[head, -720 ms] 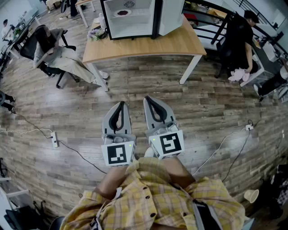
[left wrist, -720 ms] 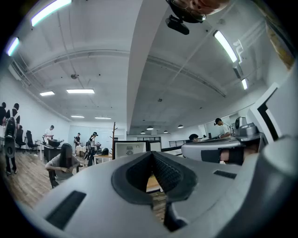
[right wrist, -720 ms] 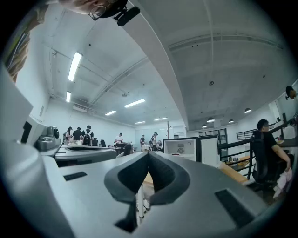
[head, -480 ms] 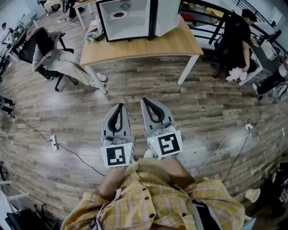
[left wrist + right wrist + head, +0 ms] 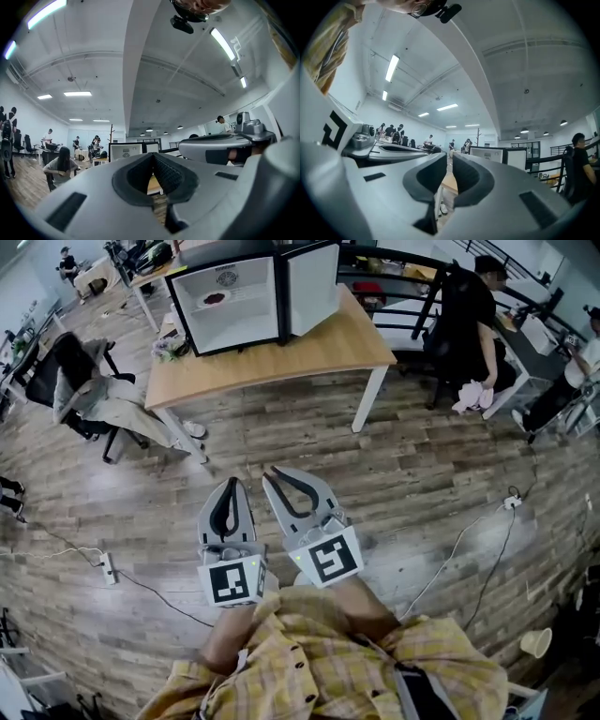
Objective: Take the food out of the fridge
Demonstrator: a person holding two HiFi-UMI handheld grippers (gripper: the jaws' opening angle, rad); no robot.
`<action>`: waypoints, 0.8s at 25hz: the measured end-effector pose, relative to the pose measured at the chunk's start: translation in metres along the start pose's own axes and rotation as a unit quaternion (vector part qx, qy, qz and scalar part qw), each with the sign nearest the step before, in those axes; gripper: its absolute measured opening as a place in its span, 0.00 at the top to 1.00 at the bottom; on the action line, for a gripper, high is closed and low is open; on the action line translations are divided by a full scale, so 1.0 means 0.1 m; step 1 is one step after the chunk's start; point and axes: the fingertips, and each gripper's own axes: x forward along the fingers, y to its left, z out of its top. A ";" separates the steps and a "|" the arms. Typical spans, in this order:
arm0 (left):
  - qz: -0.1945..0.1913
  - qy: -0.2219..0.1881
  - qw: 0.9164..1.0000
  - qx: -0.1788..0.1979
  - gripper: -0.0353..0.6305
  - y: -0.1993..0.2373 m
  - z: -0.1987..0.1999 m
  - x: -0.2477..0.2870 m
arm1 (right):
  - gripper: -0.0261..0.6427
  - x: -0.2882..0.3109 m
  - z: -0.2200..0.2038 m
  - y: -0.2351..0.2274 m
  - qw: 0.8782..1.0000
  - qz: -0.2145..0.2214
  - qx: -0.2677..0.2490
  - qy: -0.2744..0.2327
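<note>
1. The food (image 5: 214, 298) is a dark heap on a white plate, on a shelf inside the open fridge (image 5: 246, 322)
2. The fridge stands on a wooden table (image 5: 314, 348), its door swung wide to the right
3. Well short of the table, the left gripper (image 5: 230, 486) has its jaws pressed together, empty
4. Just beside it, the right gripper (image 5: 272, 474) shows a narrow slit between its jaws, nothing in it

Open floor (image 5: 309, 442) ahead to table (image 5: 309, 348); fridge (image 5: 230, 306) mouth unblocked, door (image 5: 312, 287) swung right. Seated person (image 5: 103, 399) flanks left; cable (image 5: 511, 504) trails low right.
</note>
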 end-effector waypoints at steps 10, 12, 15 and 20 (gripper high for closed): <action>-0.012 -0.013 1.000 -0.010 0.94 -0.06 -0.06 0.32 | 0.95 0.11 -0.16 -0.19 1.000 0.009 -0.001 0.005; -0.020 -0.014 1.000 -0.009 0.94 -0.05 -0.10 0.45 | 0.95 0.19 -0.21 -0.25 1.000 0.007 -0.007 0.011; -0.026 -0.011 1.000 -0.010 0.94 -0.01 -0.18 0.66 | 0.95 0.36 -0.29 -0.38 1.000 0.000 -0.012 0.017; -0.021 -0.005 1.000 -0.022 0.94 0.21 -0.33 1.04 | 0.95 0.74 -0.44 -0.60 1.000 -0.006 0.007 0.019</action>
